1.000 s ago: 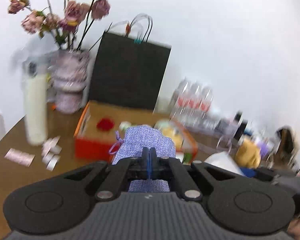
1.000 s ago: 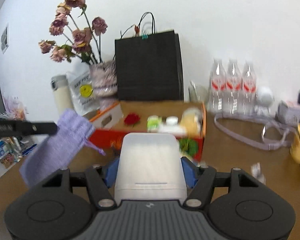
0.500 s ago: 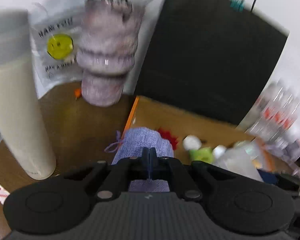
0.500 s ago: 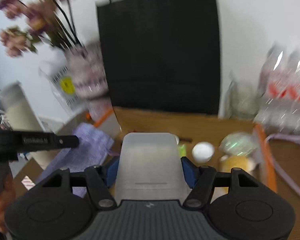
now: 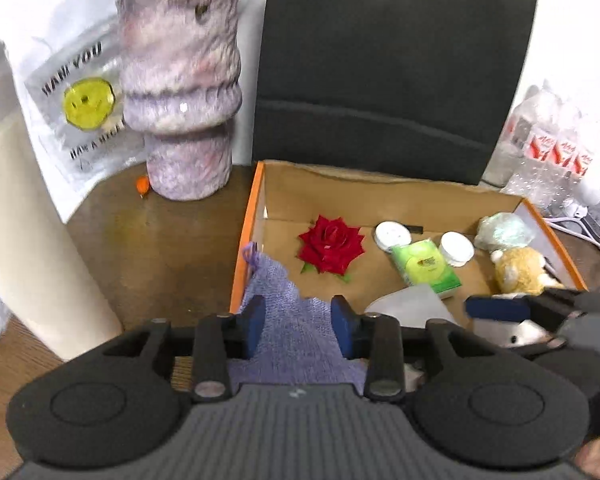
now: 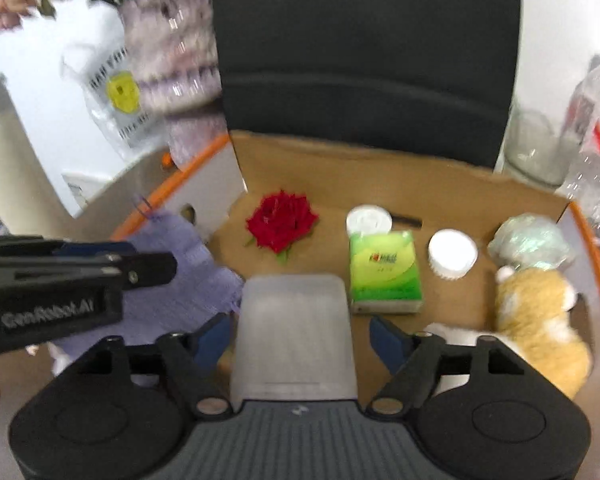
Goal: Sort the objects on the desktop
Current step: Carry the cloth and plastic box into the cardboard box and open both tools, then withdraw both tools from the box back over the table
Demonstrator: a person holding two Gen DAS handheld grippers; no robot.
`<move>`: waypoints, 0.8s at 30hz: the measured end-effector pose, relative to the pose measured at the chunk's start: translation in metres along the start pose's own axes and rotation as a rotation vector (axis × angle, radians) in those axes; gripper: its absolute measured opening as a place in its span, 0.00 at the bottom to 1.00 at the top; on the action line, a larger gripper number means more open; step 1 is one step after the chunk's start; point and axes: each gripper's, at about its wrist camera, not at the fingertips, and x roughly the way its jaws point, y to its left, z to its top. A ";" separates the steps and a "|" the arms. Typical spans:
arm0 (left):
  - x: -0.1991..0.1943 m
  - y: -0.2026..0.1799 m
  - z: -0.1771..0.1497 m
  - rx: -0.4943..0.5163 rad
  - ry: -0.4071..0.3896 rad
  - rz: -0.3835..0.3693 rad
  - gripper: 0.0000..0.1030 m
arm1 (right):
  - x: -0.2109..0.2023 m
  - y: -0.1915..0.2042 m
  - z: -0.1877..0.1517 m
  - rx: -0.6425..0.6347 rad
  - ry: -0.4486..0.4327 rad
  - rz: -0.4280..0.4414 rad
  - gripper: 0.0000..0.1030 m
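My left gripper (image 5: 298,326) hangs over the near-left corner of the orange cardboard box (image 5: 246,240). Its jaws are opening, and the purple knit pouch (image 5: 296,344) lies loose between the blue pads, draped over the box's edge. My right gripper (image 6: 300,340) is over the box floor. Its jaws are opening too, and the translucent white case (image 6: 296,320) sits between the pads with a gap on each side. The left gripper (image 6: 100,264) and the pouch (image 6: 180,280) also show at the left of the right wrist view.
Inside the box lie a red rose (image 5: 331,245), a green tissue pack (image 5: 426,266), two white jars, a wrapped bundle and a yellow plush toy (image 5: 518,266). A black paper bag (image 5: 392,68) stands behind the box. A mottled vase (image 5: 184,112) and a cream bottle (image 5: 32,240) stand to its left, water bottles (image 5: 548,148) to its right.
Both grippers came forward and down over the box. The left jaws, shut on the pouch before, have parted. The right pads have drawn away from the case's sides.
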 end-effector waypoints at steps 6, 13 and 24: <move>-0.046 -0.001 0.003 0.005 -0.037 0.008 0.75 | -0.064 -0.018 0.000 0.021 -0.049 -0.042 0.87; -0.091 -0.020 -0.022 0.032 -0.080 0.066 0.96 | -0.125 -0.042 -0.033 0.086 -0.062 -0.077 0.87; -0.192 -0.074 -0.175 0.075 -0.427 -0.007 1.00 | -0.233 -0.024 -0.185 0.163 -0.396 -0.070 0.90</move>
